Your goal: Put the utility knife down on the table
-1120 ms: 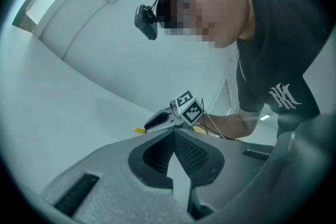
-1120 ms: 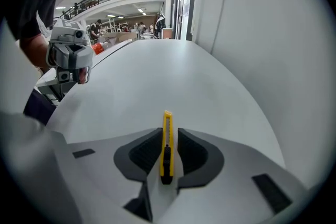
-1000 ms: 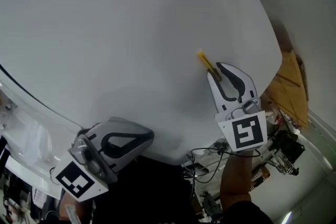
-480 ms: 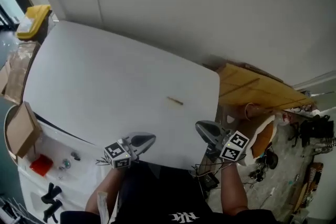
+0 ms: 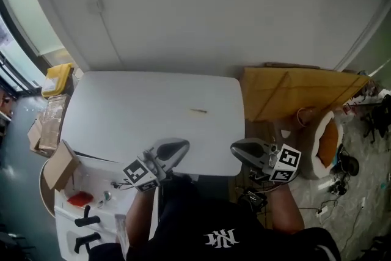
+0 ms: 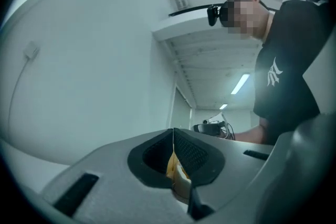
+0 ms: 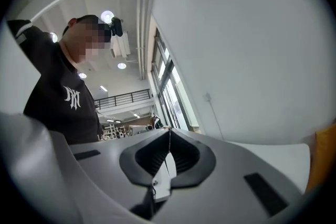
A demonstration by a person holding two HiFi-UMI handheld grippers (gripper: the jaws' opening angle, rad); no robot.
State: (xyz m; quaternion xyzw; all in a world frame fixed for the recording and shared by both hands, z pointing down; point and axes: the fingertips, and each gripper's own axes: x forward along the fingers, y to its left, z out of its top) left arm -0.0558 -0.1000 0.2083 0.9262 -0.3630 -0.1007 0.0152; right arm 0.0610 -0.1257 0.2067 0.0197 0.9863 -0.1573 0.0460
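White bench (image 5: 122, 113) fills the middle of the head view. The utility knife (image 5: 198, 110) lies flat on it, right of centre, well apart from both grippers. The left gripper (image 5: 178, 147) is at the bench's near edge and the right gripper (image 5: 238, 148) is by its near right corner, their tips pointing toward each other. A tan board (image 5: 293, 91) sits just beside the bench's right end.

The left gripper view shows its jaws pressed together with nothing between them, aimed up at a pale wall.

The right gripper view shows that gripper's jaws likewise closed and empty.
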